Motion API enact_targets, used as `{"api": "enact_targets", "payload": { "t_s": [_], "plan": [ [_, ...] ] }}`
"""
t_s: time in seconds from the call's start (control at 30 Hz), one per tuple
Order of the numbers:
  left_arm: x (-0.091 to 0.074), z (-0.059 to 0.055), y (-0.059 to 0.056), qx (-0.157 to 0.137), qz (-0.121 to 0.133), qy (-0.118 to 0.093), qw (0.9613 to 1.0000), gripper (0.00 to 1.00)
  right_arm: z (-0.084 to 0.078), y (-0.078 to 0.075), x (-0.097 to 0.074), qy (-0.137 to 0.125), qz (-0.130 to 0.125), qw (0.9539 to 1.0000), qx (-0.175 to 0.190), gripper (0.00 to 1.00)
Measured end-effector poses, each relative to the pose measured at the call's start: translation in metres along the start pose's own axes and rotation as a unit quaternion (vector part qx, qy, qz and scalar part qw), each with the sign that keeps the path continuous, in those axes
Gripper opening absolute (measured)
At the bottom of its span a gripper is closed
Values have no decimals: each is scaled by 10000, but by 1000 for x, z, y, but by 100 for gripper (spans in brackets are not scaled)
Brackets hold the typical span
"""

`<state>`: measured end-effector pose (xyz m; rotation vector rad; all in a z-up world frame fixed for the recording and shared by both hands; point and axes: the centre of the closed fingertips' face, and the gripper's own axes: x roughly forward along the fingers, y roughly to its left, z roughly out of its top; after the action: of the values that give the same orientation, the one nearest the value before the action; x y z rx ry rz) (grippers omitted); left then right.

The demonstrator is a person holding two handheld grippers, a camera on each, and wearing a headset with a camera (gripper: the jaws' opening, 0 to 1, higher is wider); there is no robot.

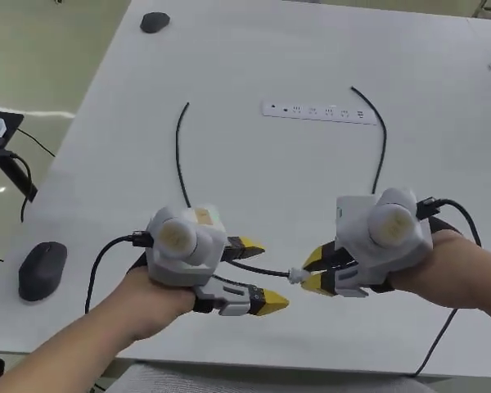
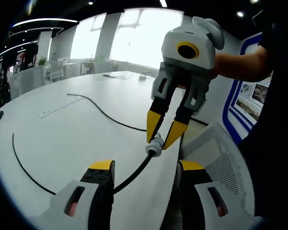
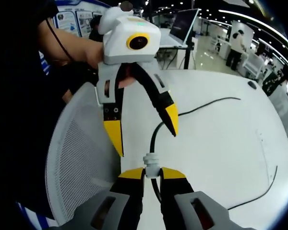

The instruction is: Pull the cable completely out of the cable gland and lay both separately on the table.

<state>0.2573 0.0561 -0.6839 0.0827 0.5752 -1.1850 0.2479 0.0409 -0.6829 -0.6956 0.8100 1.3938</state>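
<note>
A white power strip (image 1: pixel 319 112) lies on the white table (image 1: pixel 229 57), well beyond the right gripper (image 1: pixel 305 274). A loose black cable (image 1: pixel 382 139) curves from near the strip toward that gripper's body. A dark mouse (image 1: pixel 42 270) sits behind the left gripper (image 1: pixel 273 273), near the table edge; a dark mouse-like object (image 1: pixel 155 22) lies far beyond it

Jaws of left tongs (image 1: pixel 262 274) spread wide, tips pointing at right tongs (image 1: pixel 314 271); right tongs pinched on cable gland (image 1: pixel 296 275), tip to tip with left tongs; left forearm (image 1: pixel 74 344), right forearm (image 1: pixel 475 282) converging behind tongs
</note>
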Motion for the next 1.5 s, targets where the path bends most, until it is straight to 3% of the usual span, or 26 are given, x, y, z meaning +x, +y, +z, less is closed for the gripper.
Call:
{"api": "enact_targets", "payload": {
  "t_s": [0.13, 0.4, 0.97, 1.5],
  "plan": [
    [4, 6, -4, 104, -129, -137, 9998, 49, 5, 2, -4, -40, 40, 9999, -96, 7],
    [4, 14, -6, -51, -262, -286, 9992, 42, 6, 4, -7, -2, 69, 9996, -264, 7],
    [6, 20, -19, 111, -588, -351, 9976, 17, 9, 6, -10, -62, 157, 9985, -527, 7],
    [6, 22, -26, 398, -497, -429, 9970, 15, 7, 11, -14, -242, 215, 9957, -870, 8]
  ]
}}
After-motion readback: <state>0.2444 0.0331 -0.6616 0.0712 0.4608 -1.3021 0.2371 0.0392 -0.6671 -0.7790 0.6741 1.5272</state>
